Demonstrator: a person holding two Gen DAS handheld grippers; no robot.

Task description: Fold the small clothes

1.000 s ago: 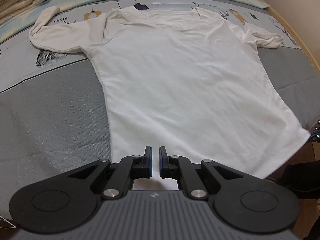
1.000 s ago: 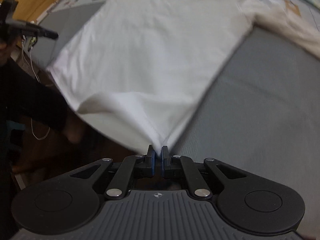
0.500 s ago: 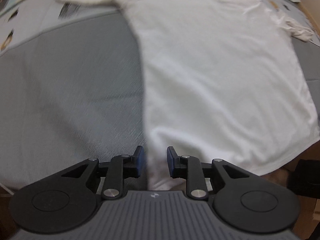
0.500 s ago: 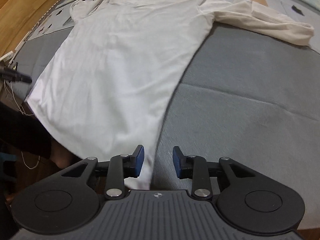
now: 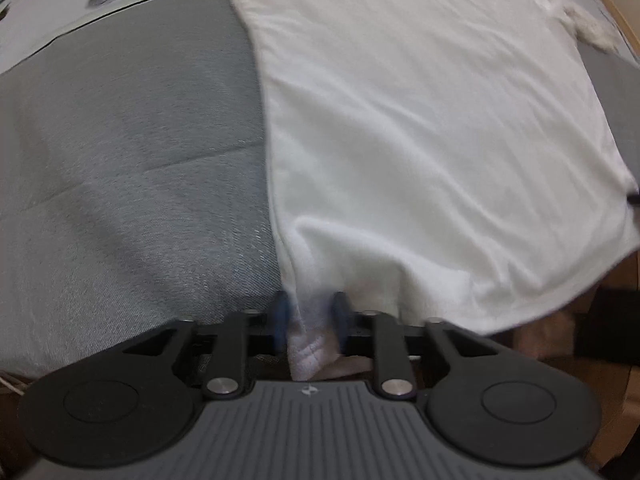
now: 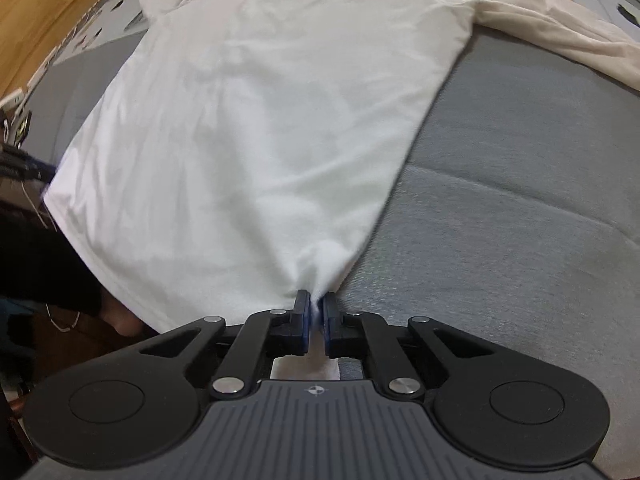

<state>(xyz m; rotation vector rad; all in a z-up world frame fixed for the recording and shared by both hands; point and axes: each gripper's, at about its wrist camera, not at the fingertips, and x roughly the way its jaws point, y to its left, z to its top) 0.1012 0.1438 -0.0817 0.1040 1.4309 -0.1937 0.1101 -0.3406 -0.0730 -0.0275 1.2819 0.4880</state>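
A white T-shirt (image 5: 420,120) lies flat on a grey bed cover, collar at the far end; it also shows in the right wrist view (image 6: 260,120). My left gripper (image 5: 310,316) is at the shirt's near left hem corner, jaws partly apart and blurred, with the hem cloth between them. My right gripper (image 6: 316,312) is shut on the shirt's near right hem corner, which bunches into a pinch at the pads. One sleeve (image 6: 560,40) lies spread at the far right.
The grey bed cover (image 5: 120,160) stretches to the left of the shirt and also to its right (image 6: 520,200). A patterned sheet (image 5: 40,20) lies further back. A wooden floor (image 6: 48,12) and dark clothing (image 6: 36,264) show at the bed's edge.
Both grippers opened and moved to the hem corners half a second ago. Now the right one has shut on its corner; the left one has narrowed around the hem cloth.
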